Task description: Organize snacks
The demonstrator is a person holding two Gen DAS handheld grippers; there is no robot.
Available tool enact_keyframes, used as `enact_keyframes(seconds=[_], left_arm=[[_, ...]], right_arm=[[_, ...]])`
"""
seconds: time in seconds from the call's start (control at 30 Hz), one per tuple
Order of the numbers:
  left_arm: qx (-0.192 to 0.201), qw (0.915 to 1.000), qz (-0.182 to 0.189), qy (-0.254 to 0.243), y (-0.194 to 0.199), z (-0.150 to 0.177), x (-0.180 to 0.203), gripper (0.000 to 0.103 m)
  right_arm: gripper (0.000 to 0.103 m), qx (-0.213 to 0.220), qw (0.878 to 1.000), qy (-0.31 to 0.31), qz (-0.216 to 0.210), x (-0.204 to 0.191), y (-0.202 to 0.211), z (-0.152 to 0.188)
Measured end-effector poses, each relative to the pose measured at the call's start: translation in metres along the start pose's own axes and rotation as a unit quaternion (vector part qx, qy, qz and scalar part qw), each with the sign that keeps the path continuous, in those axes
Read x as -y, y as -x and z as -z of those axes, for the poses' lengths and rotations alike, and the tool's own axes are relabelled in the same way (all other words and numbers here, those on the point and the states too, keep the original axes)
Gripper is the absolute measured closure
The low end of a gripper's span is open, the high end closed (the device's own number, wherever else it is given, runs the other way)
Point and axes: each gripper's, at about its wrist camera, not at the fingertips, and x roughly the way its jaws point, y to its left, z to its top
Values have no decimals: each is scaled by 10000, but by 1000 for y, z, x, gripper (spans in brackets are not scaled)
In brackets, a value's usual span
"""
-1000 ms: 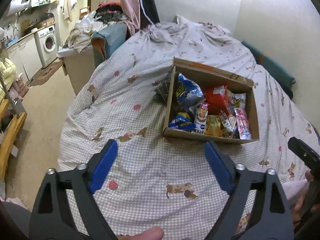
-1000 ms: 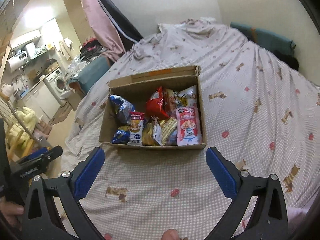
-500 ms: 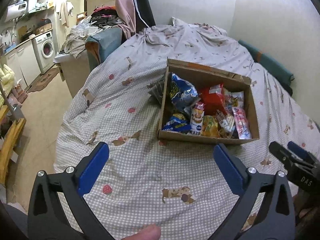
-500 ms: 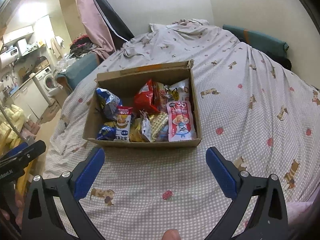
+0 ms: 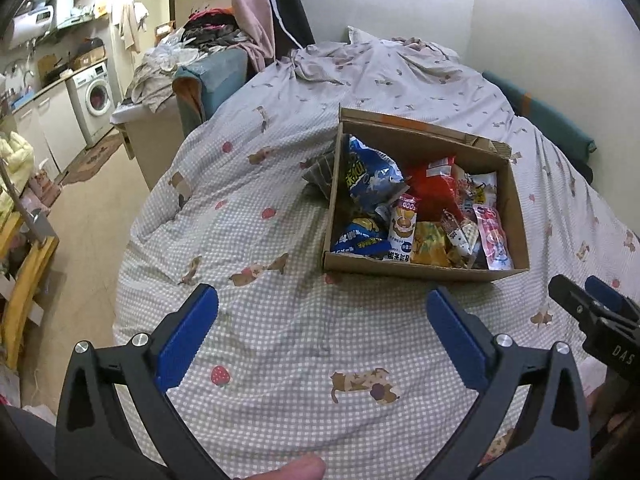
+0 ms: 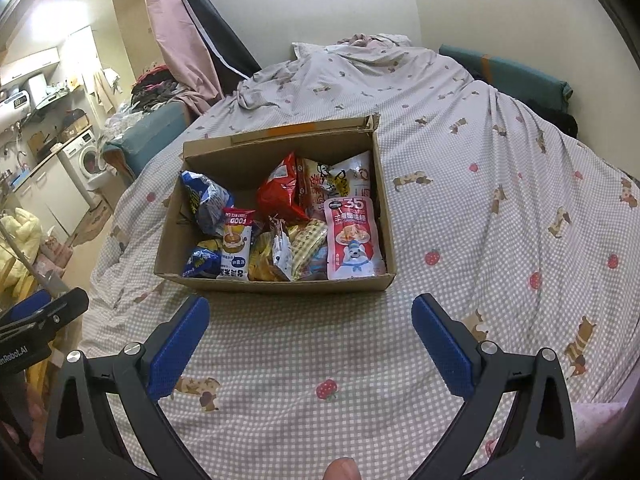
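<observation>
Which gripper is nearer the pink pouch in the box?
Right. The right gripper faces the box's near wall, close to the pink pouch; the left gripper sits off toward the box's opposite end.

A bed (image 5: 280, 340) fills most of both views, covered by a grey-and-white checked sheet printed with strawberries and small animals. Rumpled bedding (image 5: 360, 60) lies bunched at its far end against the pale wall. A teal cushion (image 6: 516, 72) sits along the far right edge. Left of the bed, clothes are heaped on a teal-covered piece of furniture (image 5: 212, 76), and a pink curtain (image 5: 248, 4) hangs behind it. Farther left, a white washing machine (image 5: 94, 96) stands under a counter, with a patterned rug (image 5: 92, 158) on the beige floor.
</observation>
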Motion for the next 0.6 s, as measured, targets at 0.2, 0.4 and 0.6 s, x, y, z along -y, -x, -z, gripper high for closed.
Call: enact_keyframes(seconds=[0.2, 0.4, 0.6], left_arm=[[18, 10000, -3, -18, 1, 0, 1, 0], [18, 10000, -1, -13, 1, 0, 1, 0], [26, 10000, -4, -22, 2, 0, 1, 0]], right_arm=[[0, 26, 10000, 27, -14, -1, 1, 1], [0, 32, 10000, 53, -8, -2, 1, 2], [0, 31, 10000, 67, 3, -1, 2, 1]])
